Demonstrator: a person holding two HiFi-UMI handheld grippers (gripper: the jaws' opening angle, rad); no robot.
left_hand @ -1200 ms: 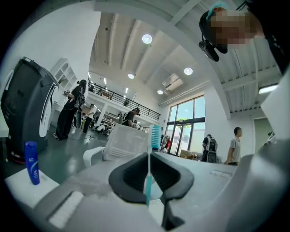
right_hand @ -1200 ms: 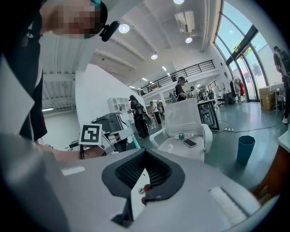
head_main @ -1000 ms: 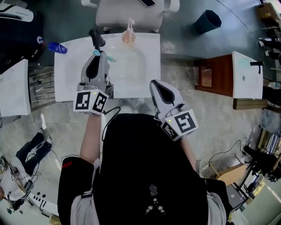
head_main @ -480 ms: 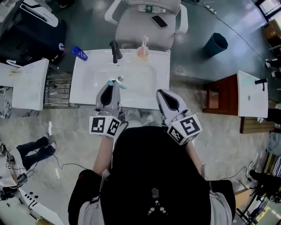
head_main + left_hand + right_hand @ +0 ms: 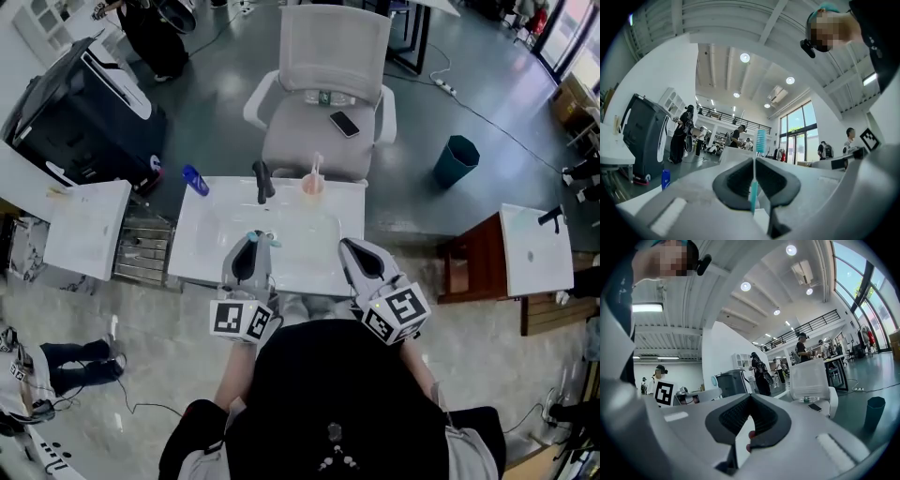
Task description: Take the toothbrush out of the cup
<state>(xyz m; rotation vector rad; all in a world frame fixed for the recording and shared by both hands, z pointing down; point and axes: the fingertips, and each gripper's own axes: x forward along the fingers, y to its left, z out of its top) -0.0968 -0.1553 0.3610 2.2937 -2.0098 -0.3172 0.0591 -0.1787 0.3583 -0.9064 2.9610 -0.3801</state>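
- Beneath the head camera, a white sink counter is being faced, with a white office chair being seen behind it.
- The teal toothbrush is being clamped upright between the nearly closed jaws of the left gripper, with its bristles above the pads, over the basin's near left part.
- The pink cup is being seen standing at the counter's back edge, near the black faucet and apart from the toothbrush.
- The right gripper is being held with its jaws together and nothing between them, over the counter's near right edge.
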